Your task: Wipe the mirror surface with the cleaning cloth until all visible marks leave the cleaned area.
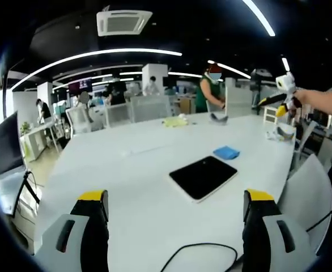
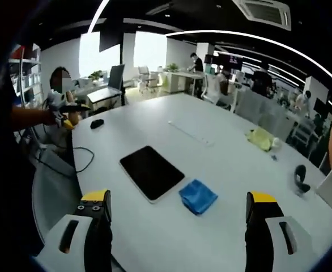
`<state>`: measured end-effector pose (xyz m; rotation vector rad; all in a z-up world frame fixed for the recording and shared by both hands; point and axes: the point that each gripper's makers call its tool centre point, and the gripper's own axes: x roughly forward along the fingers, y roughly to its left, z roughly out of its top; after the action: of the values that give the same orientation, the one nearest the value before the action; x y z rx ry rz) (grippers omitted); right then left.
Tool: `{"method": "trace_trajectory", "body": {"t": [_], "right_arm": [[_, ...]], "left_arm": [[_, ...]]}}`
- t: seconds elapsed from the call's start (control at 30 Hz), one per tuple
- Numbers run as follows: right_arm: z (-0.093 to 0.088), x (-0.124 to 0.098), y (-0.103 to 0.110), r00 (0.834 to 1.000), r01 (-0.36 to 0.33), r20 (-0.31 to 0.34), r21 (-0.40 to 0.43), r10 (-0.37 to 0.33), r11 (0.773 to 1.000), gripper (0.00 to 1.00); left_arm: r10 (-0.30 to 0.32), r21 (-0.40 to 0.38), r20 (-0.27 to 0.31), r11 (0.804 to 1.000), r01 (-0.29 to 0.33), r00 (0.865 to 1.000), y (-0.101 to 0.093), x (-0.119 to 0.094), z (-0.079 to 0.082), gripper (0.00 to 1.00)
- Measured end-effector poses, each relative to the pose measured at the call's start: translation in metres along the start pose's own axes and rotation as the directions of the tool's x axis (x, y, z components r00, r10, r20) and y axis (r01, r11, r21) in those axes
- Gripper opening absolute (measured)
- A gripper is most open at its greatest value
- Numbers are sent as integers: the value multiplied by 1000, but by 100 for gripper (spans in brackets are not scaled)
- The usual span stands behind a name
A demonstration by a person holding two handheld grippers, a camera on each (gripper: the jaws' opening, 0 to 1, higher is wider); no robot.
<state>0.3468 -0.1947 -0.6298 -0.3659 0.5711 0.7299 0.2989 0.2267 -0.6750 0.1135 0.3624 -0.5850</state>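
Left gripper view
Left gripper (image 1: 176,212): jaws spread wide, yellow-tipped, nothing between them; held above the near edge of the white table (image 1: 126,164).
Mirror (image 1: 203,177): dark rectangular slab with a pale rim, lying flat on the table ahead of the jaws, towards the right jaw.
Cleaning cloth (image 1: 226,152): blue, crumpled, on the table just beyond the mirror's far corner, not touching it.
Right gripper (image 1: 285,96): raised at the far right above the table's edge, in a person's hand; whether its jaws are apart cannot be told here.
Cable (image 1: 197,255): black, curling on the table between the two jaws.
Yellow cloth (image 1: 175,120): at the far side of the table.

Right gripper view
Right gripper (image 2: 177,215): jaws wide apart and empty, held over the table (image 2: 222,164).
Mirror (image 2: 152,171): flat on the table, ahead and nearer the left jaw.
Cleaning cloth (image 2: 198,196): blue, right beside the mirror's near right corner.
Left gripper (image 2: 64,116): held up at the left edge of the table, too small to read.
Yellow cloth (image 2: 260,138): farther along the table to the right.
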Motion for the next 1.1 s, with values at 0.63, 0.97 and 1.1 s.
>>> {"method": "trace_trajectory", "body": {"t": [0.63,0.97,1.1], "right_arm": [[-37,64,-29,986,-19,-164,-69,7,997,88],[-54,107,-46,976,-44,-216,-34,35,998,75],[-58,122,-53,970,-54,-239,-32,45,998,71]], "left_arm": [[-1,-1,1,1000,1,1000,-9,0,0,100],[-9,-11,-21,1000,8,1000,-10,7,-10,100],[-8,-20,-36,1000,7,999,-6,9,-16,100]]}}
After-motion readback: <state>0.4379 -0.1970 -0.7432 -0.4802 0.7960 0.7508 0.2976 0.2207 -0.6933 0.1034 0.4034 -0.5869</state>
